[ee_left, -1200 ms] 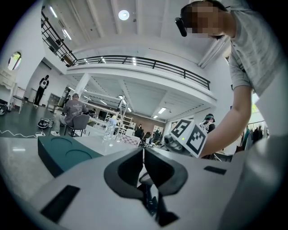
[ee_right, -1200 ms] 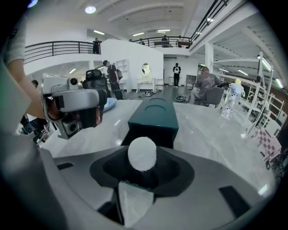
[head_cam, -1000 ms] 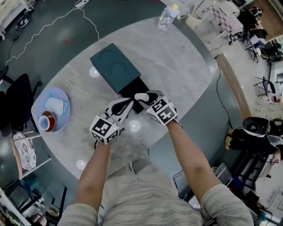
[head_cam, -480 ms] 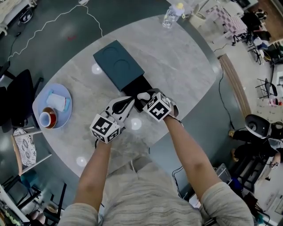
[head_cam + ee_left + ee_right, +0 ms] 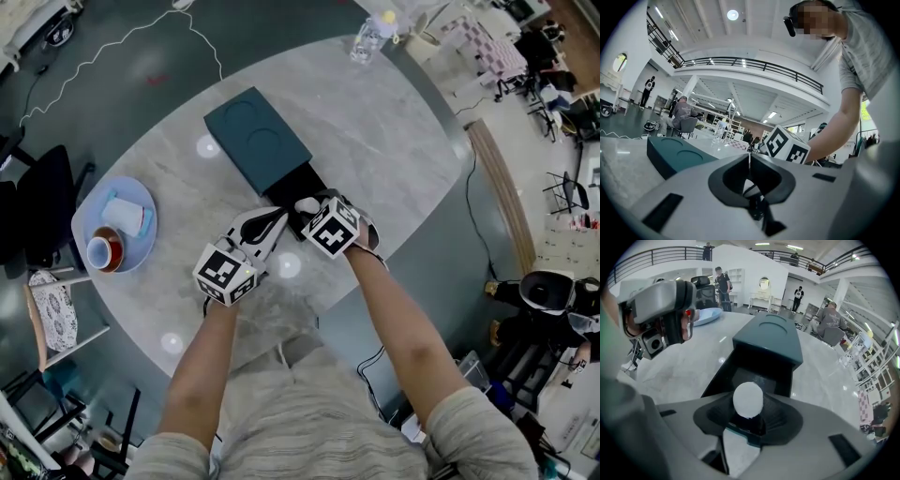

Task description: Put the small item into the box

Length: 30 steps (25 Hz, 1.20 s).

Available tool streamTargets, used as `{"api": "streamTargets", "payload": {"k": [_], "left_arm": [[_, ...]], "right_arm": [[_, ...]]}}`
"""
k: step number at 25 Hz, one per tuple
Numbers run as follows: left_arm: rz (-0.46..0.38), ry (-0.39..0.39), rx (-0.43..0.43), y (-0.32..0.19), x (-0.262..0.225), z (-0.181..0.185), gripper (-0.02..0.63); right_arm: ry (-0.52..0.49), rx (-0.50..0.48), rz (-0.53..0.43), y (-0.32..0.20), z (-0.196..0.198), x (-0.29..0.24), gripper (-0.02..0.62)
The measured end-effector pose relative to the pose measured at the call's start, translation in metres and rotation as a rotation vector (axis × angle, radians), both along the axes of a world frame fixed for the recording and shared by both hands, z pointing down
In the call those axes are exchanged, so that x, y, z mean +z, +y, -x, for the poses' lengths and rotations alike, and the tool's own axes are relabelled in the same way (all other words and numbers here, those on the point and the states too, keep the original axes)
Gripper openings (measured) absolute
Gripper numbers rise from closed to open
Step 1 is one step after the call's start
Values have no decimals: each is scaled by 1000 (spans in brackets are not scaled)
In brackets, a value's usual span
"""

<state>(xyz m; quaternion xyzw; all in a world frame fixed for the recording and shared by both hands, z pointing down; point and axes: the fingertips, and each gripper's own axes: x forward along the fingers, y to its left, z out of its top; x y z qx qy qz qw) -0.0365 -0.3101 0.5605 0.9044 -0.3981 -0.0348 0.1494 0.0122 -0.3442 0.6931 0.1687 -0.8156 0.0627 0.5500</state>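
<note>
**A:** What was seen at the far left of the round marble counter (image 5: pixel 394 159)?

**B:** A pale blue plate (image 5: pixel 89 217) was set near the left edge. A small cup (image 5: pixel 100 253) with a reddish-brown rim and a folded white item (image 5: pixel 127 217) were carried on it.

**A:** And what was shown further in?

**B:** The left tongs (image 5: pixel 277 217) were held low over the counter, just left of the open end of the box (image 5: pixel 258 139). Their jaws were seen pressed together along a thin seam, and nothing was gripped between them.

**A:** How was the box placed?

**B:** The box, dark teal, was laid at an angle near the middle of the counter, with two round recesses sunk in its lid. A black drawer (image 5: pixel 298 190) was drawn out from its near end, towards the person.

**A:** And the small item?

**B:** The small item (image 5: pixel 748 399), white and rounded, was clamped between the jaws of the right tongs (image 5: pixel 311 208), which were parted only as far as its width. It was held at the near end of the open drawer; whether the drawer was touched could not be told.

**A:** Was anything noted further right?

**B:** A clear water bottle (image 5: pixel 368 39) with a pale cap was seen at the far edge of the counter, well apart from the box.
</note>
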Motion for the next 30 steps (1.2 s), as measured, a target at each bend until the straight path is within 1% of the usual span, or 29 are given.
{"api": "streamTargets", "payload": {"k": [2, 4, 7, 10, 17, 20, 25, 28, 30], "left_arm": [[0, 2, 1, -1, -1, 1, 23], [-1, 2, 4, -1, -1, 1, 23], [-2, 2, 11, -1, -1, 1, 23], [-3, 3, 18, -2, -3, 1, 23], [-13, -4, 38, -6, -11, 0, 23], [-17, -7, 37, -8, -17, -1, 23], [-26, -5, 32, -10, -35, -6, 23], [-38, -5, 27, -9, -46, -7, 23], [-50, -1, 25, -8, -56, -7, 23]], "right_arm": [[-6, 4, 8, 0, 2, -1, 192], [-22, 15, 17, 1, 3, -1, 223], [-62, 38, 31, 2, 6, -5, 247], [-109, 75, 37, 0, 9, -13, 249], [-214, 159, 14, -5, 10, -37, 249], [-284, 200, 11, -4, 9, -54, 249], [-443, 271, 2, -2, 6, -93, 247], [-542, 296, -5, 0, 4, -117, 236], [-601, 310, -26, 1, 3, -134, 218]]}}
